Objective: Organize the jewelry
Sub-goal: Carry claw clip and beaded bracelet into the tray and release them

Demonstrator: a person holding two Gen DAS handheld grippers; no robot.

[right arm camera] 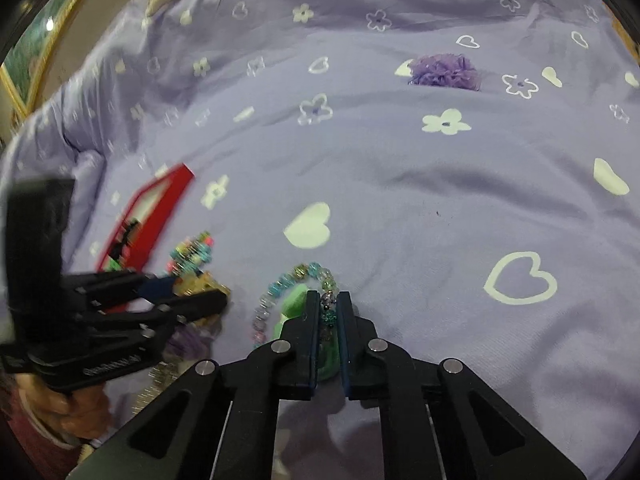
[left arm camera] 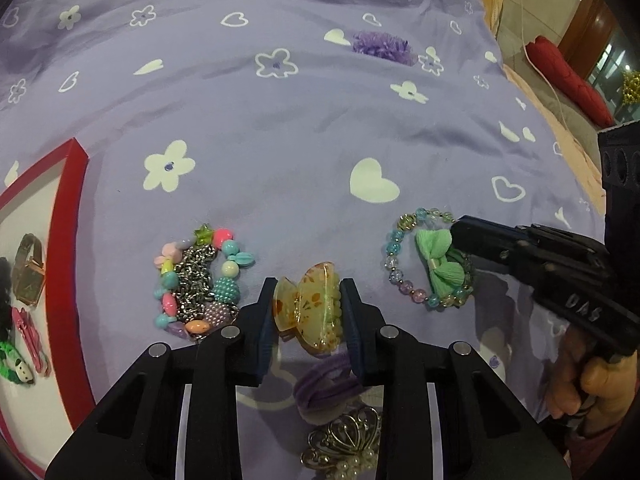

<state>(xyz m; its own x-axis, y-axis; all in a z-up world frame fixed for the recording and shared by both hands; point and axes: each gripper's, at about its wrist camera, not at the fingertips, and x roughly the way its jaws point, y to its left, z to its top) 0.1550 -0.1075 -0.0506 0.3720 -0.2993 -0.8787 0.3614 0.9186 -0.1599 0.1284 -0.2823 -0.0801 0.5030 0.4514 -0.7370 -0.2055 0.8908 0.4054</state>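
Translucent amber plastic marked the hair claw clip [left arm camera: 310, 312], which was gripped between the two fingers of the left claw [left arm camera: 307, 320] just above the lilac bedsheet [left arm camera: 280, 128], beside the heap of pastel beaded bracelets [left arm camera: 200, 284]. Its hinge and finger tabs were turned leftward and its curved toothed body rightward, so its long axis lay roughly along the fingers. It was judged light, stiff, glossy and somewhat slippery, best pinched across the flat flanks as seen, since pressure on the tabs could spring it open. The beaded bracelet with the mint-green bow [left arm camera: 430, 260] lay flat on the sheet, its ring open upward, the bow on the side nearest the right claw [right arm camera: 329, 312]. That claw was seen closed narrowly on the bow and adjacent beads. The bracelet was judged light, limp and elastic, likely to dangle once lifted. The red-rimmed tray [left arm camera: 78, 184] lay to the left.
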